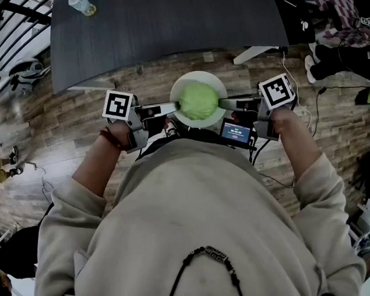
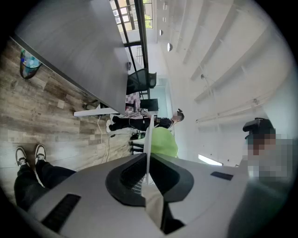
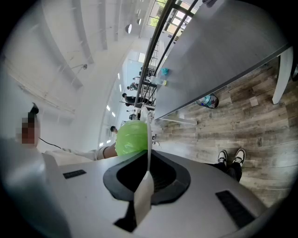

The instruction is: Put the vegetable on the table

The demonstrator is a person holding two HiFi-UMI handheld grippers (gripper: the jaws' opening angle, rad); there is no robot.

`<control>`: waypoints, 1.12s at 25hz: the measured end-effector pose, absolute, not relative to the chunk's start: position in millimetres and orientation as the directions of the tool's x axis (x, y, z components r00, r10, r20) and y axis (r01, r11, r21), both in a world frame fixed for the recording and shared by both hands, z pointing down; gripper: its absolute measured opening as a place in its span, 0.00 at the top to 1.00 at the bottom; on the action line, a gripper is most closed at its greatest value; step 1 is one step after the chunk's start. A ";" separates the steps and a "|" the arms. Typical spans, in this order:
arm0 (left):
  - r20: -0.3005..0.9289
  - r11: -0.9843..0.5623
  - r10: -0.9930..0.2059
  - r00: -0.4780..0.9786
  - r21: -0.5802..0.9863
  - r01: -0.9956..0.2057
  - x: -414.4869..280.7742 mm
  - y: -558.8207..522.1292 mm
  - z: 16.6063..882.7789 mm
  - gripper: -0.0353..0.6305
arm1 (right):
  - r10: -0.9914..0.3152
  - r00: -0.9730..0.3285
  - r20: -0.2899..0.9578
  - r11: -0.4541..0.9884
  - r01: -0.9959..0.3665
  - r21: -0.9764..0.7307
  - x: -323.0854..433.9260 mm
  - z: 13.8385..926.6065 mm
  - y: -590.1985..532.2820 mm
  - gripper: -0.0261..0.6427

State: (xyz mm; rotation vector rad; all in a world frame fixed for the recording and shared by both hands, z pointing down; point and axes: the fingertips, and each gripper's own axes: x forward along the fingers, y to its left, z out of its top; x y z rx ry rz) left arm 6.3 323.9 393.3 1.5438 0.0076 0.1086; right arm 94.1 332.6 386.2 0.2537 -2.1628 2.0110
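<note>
A round green vegetable [image 1: 198, 101], with no clear long axis, sits on a white plate [image 1: 195, 78] above the wooden floor [image 1: 74, 114], short of the dark table [image 1: 162, 18]. The left gripper [image 1: 173, 107] and right gripper [image 1: 223, 103] pinch opposite rims, fingers narrow. The person's chest hides the plate's near edge.

Bright even daylight, soft shadows, fisheye distortion and dark vignette in gripper views

Ahead of the plate [image 1: 195, 76], the table [image 1: 162, 24] lies open from its near edge across the middle. Only a bottle [image 1: 81, 3] stands by the far left corner. A white leg [image 1: 252, 54] juts out below the near edge at right.
</note>
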 end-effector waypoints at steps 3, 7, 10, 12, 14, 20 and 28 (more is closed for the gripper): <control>0.070 0.024 0.075 0.995 0.997 -0.072 4.7 320.0 390.2 0.91 | -0.012 -0.973 0.231 0.072 -0.231 -0.970 92.1 383.0 330.1 0.92; 0.097 0.003 0.082 0.992 0.995 -0.098 -3.2 320.5 390.0 0.91 | -0.025 -0.970 0.241 0.069 -0.242 -0.968 90.1 384.4 332.8 0.92; 0.087 0.017 0.076 0.993 0.996 -0.088 2.2 321.9 389.1 0.91 | -0.021 -0.971 0.239 0.079 -0.240 -0.968 92.1 385.5 331.4 0.92; 0.093 0.023 0.075 0.993 0.995 -0.095 3.6 320.2 389.1 0.91 | -0.018 -0.969 0.247 0.076 -0.248 -0.966 94.7 386.3 329.5 0.92; 0.098 0.013 0.075 0.992 0.995 -0.100 0.7 320.3 387.4 0.91 | -0.026 -0.966 0.258 0.071 -0.259 -0.963 93.1 384.3 330.8 0.92; 0.080 -0.028 0.073 0.994 0.997 -0.078 -15.8 333.1 377.1 0.91 | -0.032 -0.963 0.268 0.114 -0.270 -0.956 75.3 374.2 344.6 0.92; 0.106 -0.045 0.054 0.993 0.994 -0.104 19.4 317.1 375.1 0.91 | -0.012 -0.963 0.268 0.130 -0.268 -0.955 112.2 371.0 328.2 0.92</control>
